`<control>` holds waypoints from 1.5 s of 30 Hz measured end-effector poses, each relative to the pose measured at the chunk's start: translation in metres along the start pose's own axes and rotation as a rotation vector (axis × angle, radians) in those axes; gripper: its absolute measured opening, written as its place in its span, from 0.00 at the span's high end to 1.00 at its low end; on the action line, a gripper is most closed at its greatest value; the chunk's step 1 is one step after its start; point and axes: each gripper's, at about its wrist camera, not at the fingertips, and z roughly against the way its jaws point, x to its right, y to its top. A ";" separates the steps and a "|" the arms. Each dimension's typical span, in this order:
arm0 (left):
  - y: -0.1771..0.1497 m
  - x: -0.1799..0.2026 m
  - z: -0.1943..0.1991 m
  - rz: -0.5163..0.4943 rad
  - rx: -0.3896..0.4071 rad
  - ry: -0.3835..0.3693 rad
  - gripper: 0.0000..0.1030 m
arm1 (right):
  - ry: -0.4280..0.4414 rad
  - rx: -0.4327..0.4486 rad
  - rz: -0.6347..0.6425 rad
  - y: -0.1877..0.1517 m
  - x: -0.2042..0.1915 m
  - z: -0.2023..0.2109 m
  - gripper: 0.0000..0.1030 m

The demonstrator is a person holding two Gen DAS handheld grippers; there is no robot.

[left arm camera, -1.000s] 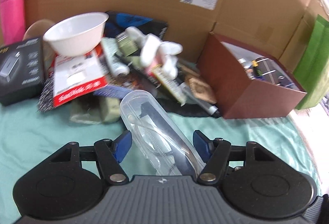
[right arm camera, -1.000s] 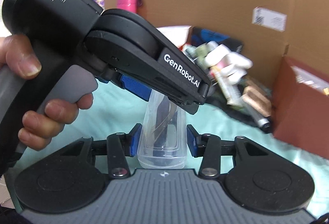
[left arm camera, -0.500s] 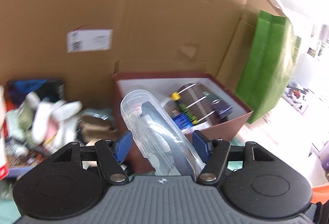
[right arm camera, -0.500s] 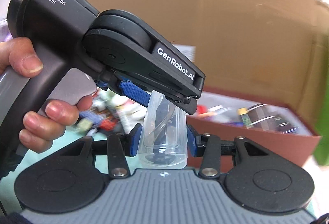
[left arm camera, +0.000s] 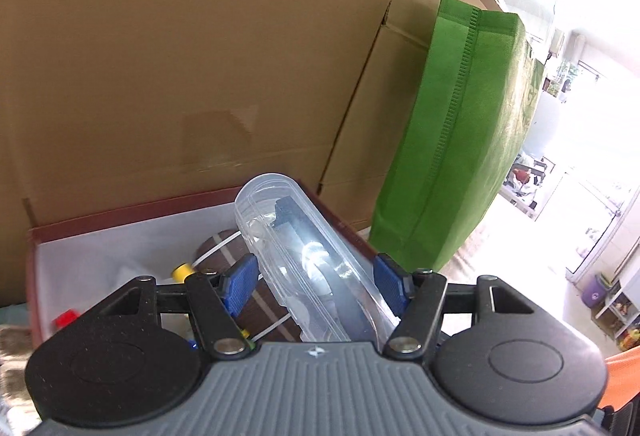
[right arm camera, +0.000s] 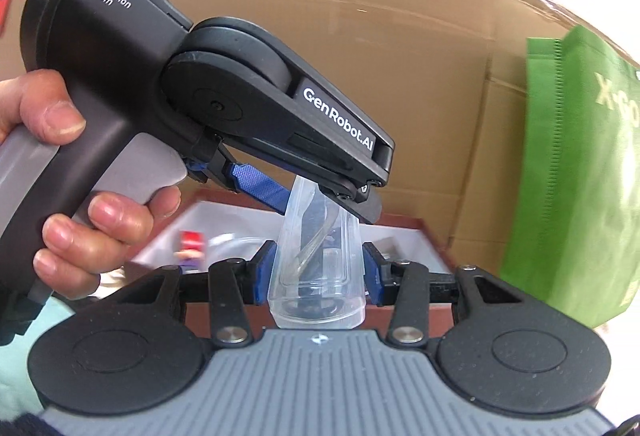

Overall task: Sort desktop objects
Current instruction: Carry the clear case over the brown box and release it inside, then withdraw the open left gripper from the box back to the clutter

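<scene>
A clear plastic case [left arm camera: 304, 260] with a dark item and clear pieces inside is held between both grippers. My left gripper [left arm camera: 314, 280] has its blue pads on either side of the case; the case also shows in the right wrist view [right arm camera: 318, 268]. My right gripper [right arm camera: 316, 278] is shut on the case's lower end. The left gripper body [right arm camera: 240, 104] sits above it, pads on the case's upper end. The case hangs over the brown storage box [left arm camera: 32, 260], white inside, which also shows in the right wrist view [right arm camera: 430, 240].
The box holds a dark striped cylinder [left arm camera: 224, 252], a yellow-capped item [left arm camera: 182, 271] and a small red item [right arm camera: 192, 241]. A tall cardboard wall [left arm camera: 200, 56] stands behind. A green fabric bag [left arm camera: 460, 140] stands right of the box.
Both grippers have carried the clear case rightward from the cluttered pile to above the brown box. The grip on the case is unchanged.
</scene>
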 end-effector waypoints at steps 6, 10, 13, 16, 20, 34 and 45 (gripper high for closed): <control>0.019 0.010 -0.044 0.010 0.003 -0.025 0.36 | -0.043 -0.004 -0.020 0.001 0.037 -0.031 0.57; 0.024 0.004 -0.068 0.046 0.014 -0.009 0.33 | -0.059 -0.014 -0.041 -0.006 0.049 -0.051 0.58; 0.019 -0.006 -0.068 0.082 0.020 0.002 0.15 | -0.100 -0.051 -0.029 -0.015 0.051 -0.062 0.54; 0.010 -0.015 -0.061 0.085 0.057 -0.006 0.06 | -0.116 -0.033 -0.027 -0.023 0.047 -0.055 0.42; 0.004 -0.018 -0.057 0.071 0.058 0.036 0.05 | -0.128 -0.049 -0.037 -0.031 0.042 -0.052 0.35; -0.013 -0.011 -0.021 -0.003 0.071 0.078 0.05 | -0.198 -0.089 -0.022 -0.024 0.025 -0.038 0.13; -0.041 -0.009 0.042 -0.054 0.125 0.170 0.05 | -0.204 -0.090 0.003 -0.008 0.001 -0.006 0.08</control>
